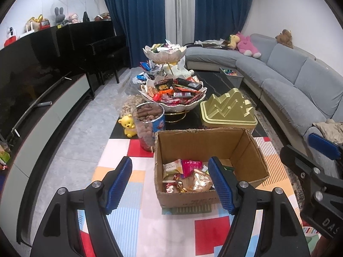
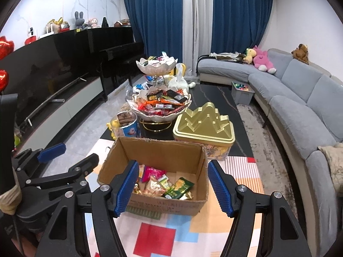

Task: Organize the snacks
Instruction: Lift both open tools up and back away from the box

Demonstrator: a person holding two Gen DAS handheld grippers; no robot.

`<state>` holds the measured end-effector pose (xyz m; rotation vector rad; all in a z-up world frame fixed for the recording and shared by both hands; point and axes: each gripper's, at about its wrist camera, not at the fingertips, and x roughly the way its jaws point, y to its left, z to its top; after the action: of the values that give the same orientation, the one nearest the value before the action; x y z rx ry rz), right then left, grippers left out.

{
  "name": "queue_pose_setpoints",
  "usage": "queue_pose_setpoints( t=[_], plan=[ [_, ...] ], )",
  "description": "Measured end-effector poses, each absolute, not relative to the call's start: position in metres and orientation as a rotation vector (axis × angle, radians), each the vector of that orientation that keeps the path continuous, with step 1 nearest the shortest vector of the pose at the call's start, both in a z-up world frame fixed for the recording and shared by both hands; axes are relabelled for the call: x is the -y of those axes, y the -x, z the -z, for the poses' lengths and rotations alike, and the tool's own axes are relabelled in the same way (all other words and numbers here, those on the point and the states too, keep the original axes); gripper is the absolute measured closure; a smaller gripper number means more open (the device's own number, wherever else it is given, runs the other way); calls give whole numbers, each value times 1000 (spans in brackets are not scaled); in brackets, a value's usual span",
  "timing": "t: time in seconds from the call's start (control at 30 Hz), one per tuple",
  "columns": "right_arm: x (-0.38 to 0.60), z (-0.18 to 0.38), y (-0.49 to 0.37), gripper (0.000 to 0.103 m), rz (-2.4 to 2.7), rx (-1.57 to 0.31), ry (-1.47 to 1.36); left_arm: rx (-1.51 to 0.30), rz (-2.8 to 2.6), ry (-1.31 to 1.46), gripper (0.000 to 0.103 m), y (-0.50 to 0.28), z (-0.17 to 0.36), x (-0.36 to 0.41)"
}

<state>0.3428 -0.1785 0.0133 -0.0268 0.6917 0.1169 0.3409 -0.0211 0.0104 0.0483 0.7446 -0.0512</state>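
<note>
Both grippers, left (image 1: 170,184) and right (image 2: 173,185), hang with fingers wide and empty; beyond their tips the box (image 2: 158,150) holds loose snacks (image 2: 169,184), presumably for sorting.

Place: I'm in a home living room.
Seating: long curved grey fabric sofa (image 2: 300,98) with plush toys.
Media: wide black television (image 1: 32,72) on a low cabinet.
Windows: floor-length dark blue curtains (image 2: 154,17).
Music: black upright piano (image 2: 115,42).

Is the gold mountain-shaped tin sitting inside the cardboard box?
No, the gold tin stands on the table behind the cardboard box.
</note>
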Motion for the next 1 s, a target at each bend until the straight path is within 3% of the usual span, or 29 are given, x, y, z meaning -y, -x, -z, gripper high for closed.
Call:
queue_pose_setpoints(
  t=[0.83, 1.0],
  plan=[
    [195, -20, -262, 25, -69, -673, -29, -764, 7, -34, 22, -250, -17, 6],
    [200, -17, -240, 25, -61, -676, -40, -761, -2, -36, 16, -222, -14, 5]
  ],
)
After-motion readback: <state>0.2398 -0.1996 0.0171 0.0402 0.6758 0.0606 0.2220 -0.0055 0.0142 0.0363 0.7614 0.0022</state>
